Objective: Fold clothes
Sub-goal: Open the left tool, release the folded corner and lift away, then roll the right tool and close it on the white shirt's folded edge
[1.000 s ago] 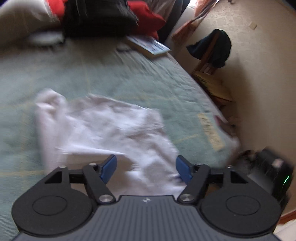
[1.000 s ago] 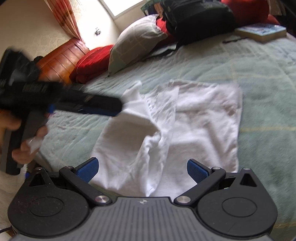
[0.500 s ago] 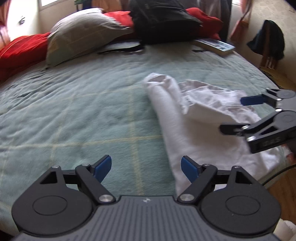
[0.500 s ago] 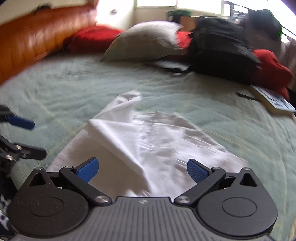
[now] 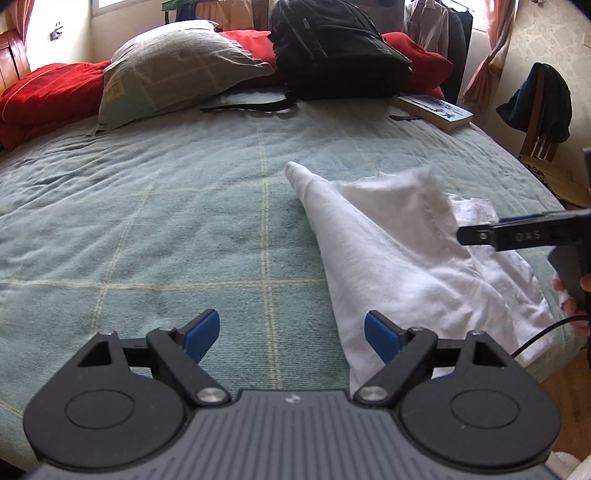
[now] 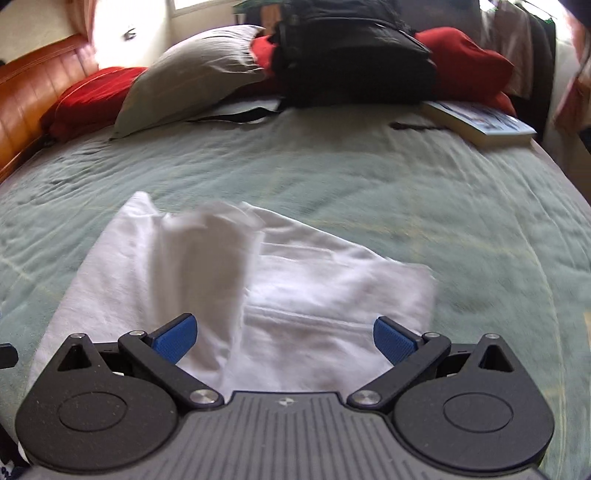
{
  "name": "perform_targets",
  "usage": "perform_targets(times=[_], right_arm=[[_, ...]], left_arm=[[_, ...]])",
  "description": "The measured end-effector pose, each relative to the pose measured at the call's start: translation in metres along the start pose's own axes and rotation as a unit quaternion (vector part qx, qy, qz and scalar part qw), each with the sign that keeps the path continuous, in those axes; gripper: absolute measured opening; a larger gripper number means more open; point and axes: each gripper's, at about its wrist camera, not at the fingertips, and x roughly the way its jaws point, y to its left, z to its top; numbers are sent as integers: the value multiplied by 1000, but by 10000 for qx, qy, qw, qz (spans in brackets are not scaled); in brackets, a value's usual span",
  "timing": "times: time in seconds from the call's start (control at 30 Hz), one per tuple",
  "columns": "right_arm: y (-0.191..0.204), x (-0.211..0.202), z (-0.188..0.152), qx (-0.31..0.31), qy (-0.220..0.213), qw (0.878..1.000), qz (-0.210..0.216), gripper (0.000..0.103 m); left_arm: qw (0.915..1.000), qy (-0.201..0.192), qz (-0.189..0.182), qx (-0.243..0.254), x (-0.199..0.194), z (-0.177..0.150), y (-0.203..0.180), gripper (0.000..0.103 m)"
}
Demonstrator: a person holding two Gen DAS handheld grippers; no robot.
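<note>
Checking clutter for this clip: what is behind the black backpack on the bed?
Red cushions show on either side behind the black backpack, with hanging clothes beyond. Whatever lies directly behind it is covered.

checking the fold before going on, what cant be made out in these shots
- White garment, right wrist view: motion blur hides its type and fold lines; the gripper body covers its near edge.
- Right gripper, left wrist view: cut off by the frame edge.
- Book cover: too small to read.

The right gripper (image 5: 476,234), at three o'clock in the left wrist view, bears faint letters that look like "DAS"; nothing else is legible.
</note>
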Motion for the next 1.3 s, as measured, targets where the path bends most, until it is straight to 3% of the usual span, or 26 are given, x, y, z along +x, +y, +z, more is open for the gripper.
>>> perform_targets(times=[0.1,0.17,0.27,0.4,0.53,0.97,1.13,1.3], right_arm=[[-8,-12,-4,290,-110,9982,504,103],[-12,-19,-6,504,-143,9922,1133,103],[-29,-12,-8,1114,109,9674,2271,103],[-41,5,-13,1739,629,9333,3077,103],[-42,27,-18,2002,848,9145,3411,103],[-30,48,-5,2145,1232,8973,3657,103],[-38,38,-21,2417,1351,8771,3926,103],[-29,46,-13,2433,1259,8856,3752,103]], left_arm=[[10000,20,-21,-23,1,-2,-1,86],[10000,13,-49,-49,-1,-3,-2,86],[9999,-5,-91,-67,-4,-6,-5,86],[9998,-30,-151,-84,-8,-8,-7,86],[9998,-25,-166,-81,-9,-8,-10,86],[9997,-124,-226,-19,-14,-10,-14,86],[9992,-189,-349,-32,-17,-11,-13,86],[9983,-258,-527,29,-21,-13,-17,86]])
